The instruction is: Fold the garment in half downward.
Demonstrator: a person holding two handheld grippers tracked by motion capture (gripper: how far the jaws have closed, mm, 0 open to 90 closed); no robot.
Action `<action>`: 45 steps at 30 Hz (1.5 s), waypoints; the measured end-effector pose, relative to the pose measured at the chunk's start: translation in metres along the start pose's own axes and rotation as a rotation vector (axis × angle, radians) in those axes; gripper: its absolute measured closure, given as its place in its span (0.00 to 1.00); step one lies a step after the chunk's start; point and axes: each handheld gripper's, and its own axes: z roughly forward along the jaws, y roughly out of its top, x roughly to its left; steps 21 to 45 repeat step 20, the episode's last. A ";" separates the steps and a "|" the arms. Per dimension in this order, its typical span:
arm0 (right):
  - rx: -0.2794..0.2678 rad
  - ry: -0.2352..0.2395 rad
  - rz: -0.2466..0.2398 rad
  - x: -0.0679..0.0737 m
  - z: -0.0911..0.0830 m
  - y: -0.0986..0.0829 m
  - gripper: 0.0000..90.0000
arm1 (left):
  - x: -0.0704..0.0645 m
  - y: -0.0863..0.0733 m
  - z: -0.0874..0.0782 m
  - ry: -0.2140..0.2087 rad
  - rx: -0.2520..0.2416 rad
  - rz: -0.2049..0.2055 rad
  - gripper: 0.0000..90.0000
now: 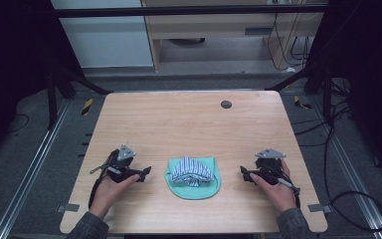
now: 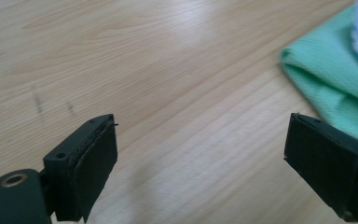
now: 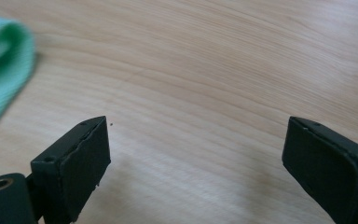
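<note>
High view: striped cloth [image 1: 192,170] on green cloth [image 1: 195,189], between open tongs.

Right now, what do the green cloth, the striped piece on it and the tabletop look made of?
Green cloth: soft fabric, likely knit; fine ribbed weave shows in the left gripper view, matte. Striped piece: blue-and-white fabric, bunched and creased; weave too small to tell. Tabletop: light wood or wood-look laminate; grain lines, faint sheen, can't tell which.
</note>
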 end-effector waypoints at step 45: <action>0.045 -0.083 0.099 -0.002 0.028 0.009 0.00 | 0.019 -0.011 0.028 0.077 0.040 -0.104 0.04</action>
